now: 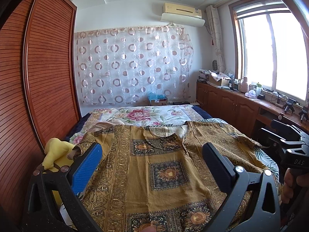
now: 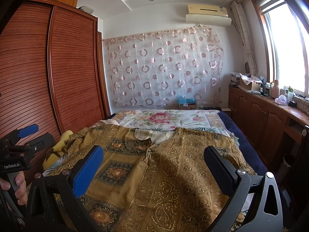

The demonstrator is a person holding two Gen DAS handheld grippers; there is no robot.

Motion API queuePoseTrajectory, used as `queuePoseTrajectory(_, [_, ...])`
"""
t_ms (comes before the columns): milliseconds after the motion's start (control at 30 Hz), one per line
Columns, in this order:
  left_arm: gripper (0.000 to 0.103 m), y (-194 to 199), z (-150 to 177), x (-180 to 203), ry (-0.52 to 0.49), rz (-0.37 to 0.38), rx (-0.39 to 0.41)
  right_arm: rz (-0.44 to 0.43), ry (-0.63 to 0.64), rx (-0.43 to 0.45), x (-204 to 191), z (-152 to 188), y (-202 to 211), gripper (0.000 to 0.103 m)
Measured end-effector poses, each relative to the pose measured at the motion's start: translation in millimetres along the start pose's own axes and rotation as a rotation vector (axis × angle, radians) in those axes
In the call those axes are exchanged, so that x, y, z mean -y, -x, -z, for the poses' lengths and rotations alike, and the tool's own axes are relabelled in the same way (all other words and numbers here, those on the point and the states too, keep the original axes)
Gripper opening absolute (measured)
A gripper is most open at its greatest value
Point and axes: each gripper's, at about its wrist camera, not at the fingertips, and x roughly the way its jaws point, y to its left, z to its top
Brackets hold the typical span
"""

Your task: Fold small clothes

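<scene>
Both the left gripper (image 1: pixel 152 154) and right gripper (image 2: pixel 154 158) hover wide apart, empty, above the ochre patterned shirt (image 1: pixel 164 166) spread flat on the floral bedspread (image 1: pixel 146 116).

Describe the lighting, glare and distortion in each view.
Left wrist view: the window is blown out white; daylight falls evenly on the shirt; fisheye bows the wardrobe. Right wrist view: the window glares at the edge; soft shadow crosses the shirt; the wardrobe curves likewise.
</scene>
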Motion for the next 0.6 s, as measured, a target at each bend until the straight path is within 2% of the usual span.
queuePoseTrajectory(600, [0.103,0.3,-6.7,-8.3,-0.002,-0.002,0.003,0.0,-0.001,0.0,0.0,0.3,-0.1,0.103])
